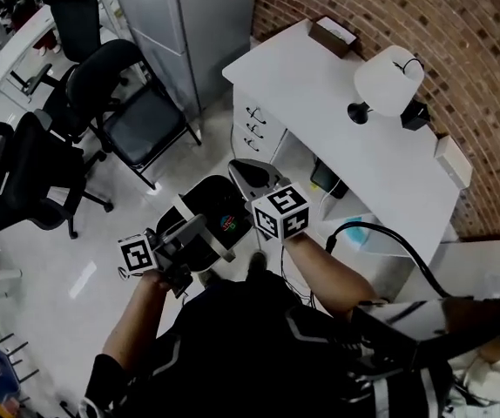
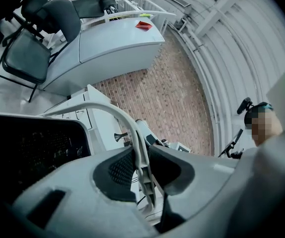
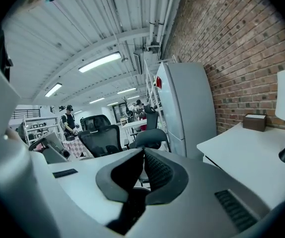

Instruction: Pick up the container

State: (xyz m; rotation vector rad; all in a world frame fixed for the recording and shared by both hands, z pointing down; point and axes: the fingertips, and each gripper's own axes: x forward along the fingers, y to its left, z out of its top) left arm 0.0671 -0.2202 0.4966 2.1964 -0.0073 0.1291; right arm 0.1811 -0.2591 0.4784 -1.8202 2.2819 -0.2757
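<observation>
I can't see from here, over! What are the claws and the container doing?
Left claw clamped on white handle of container. Right claw shut, empty. Nothing seen blocking.

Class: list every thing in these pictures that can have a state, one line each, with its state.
left gripper, shut on the white handle
right gripper, shut, nothing between its jaws
container, held by that handle
lamp, upright
desk drawers, shut
thin-legged chair, upright

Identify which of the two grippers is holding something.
The left gripper: its jaws clamp the white handle of the black container. The right gripper has its jaws closed on nothing.
</observation>
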